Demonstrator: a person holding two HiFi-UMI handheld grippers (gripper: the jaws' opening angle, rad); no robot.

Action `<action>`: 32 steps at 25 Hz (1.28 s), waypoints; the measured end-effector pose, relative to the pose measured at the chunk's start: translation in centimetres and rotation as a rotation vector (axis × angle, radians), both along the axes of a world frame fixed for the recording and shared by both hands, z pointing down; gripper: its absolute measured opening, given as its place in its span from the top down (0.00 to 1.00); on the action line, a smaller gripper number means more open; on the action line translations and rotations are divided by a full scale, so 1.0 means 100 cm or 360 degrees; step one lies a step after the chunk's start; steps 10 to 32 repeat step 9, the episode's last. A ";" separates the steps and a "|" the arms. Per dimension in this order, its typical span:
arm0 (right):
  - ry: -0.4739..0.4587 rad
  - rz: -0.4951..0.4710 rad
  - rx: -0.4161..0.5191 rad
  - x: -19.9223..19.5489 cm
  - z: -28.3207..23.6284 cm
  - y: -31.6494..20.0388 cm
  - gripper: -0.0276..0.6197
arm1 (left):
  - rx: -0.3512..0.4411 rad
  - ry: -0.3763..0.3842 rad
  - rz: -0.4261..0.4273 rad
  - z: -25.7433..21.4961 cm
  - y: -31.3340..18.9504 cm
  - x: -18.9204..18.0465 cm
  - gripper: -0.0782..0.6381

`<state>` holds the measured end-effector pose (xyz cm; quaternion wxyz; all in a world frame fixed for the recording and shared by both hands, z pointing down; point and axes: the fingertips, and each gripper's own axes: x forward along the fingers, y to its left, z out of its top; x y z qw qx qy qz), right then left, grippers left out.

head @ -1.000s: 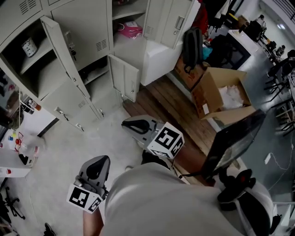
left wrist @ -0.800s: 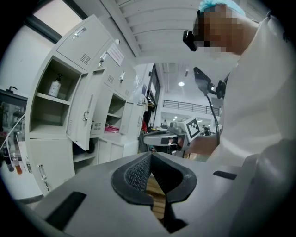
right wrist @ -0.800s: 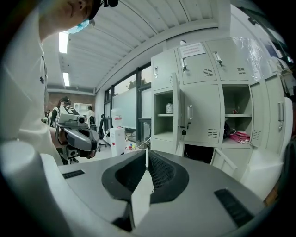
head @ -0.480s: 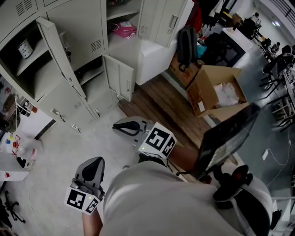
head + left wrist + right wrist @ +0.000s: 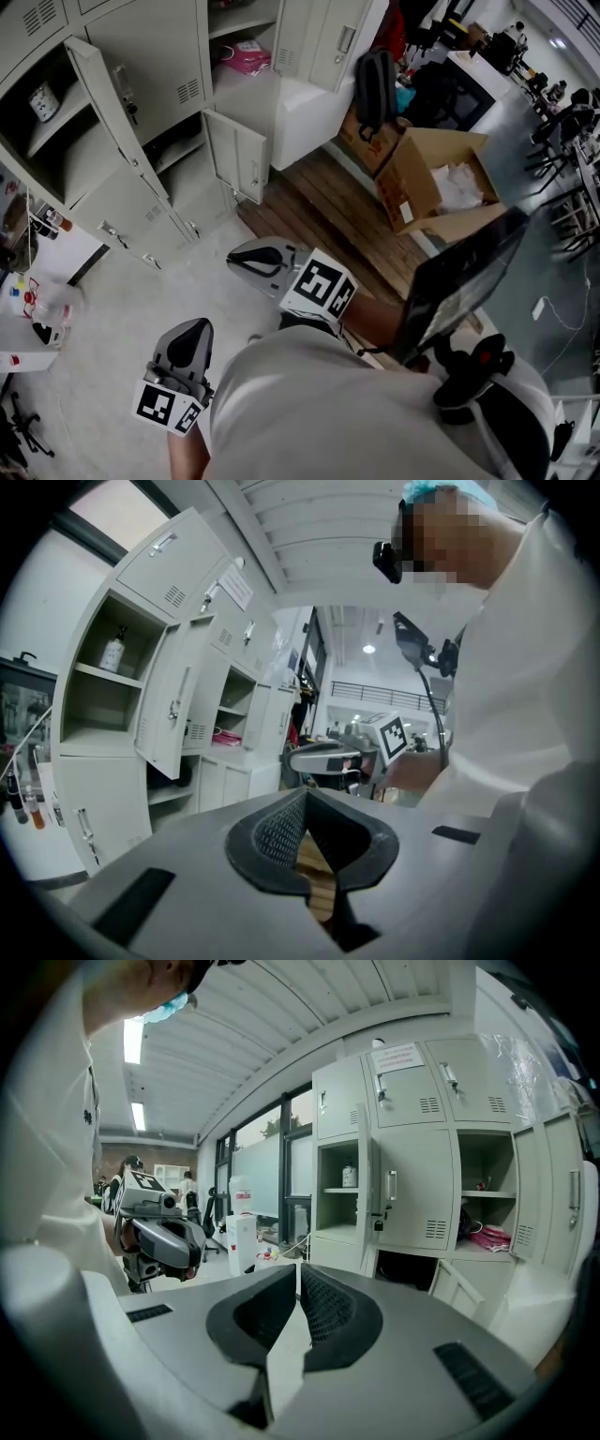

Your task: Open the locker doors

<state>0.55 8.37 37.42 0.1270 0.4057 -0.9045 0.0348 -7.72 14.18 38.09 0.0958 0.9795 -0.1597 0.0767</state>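
Head view, floor: pale floor (image 5: 122, 309) runs in front of the grey lockers (image 5: 178, 66). A strip of wooden floor (image 5: 309, 197) lies to their right, with an open cardboard box (image 5: 436, 183) and a dark backpack (image 5: 373, 84) beside it.
Head view, doors: a tall upper locker door (image 5: 103, 103) stands swung out and a small lower door (image 5: 236, 155) hangs ajar.
Head view, hands: the left claw (image 5: 192, 333) sits low, close to the person's body. The right claw (image 5: 234, 255) is further forward. Both point toward the lockers and are well apart from them.
Head view, open room: bare floor lies between both claws and the doors.
Left gripper view, claw: closed, tips meeting (image 5: 302, 794), nothing held.
Left gripper view, room: lockers on the left with one door hanging open; the right claw shows beyond.
Right gripper view, claw: closed and empty (image 5: 298, 1269).
Right gripper view, room: lockers ahead and to the right, several compartments open, a pink bundle (image 5: 487, 1235) on one shelf; the left claw shows on the left.
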 end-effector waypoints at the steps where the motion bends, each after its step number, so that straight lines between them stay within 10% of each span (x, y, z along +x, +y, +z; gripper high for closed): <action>1: -0.0003 0.0005 -0.0003 0.002 0.001 0.000 0.92 | -0.0002 -0.0005 0.0006 0.000 0.000 0.002 0.88; 32: -0.0007 0.0084 -0.0023 0.023 0.008 0.000 0.92 | 0.0015 -0.0042 0.0075 0.003 -0.011 0.018 0.88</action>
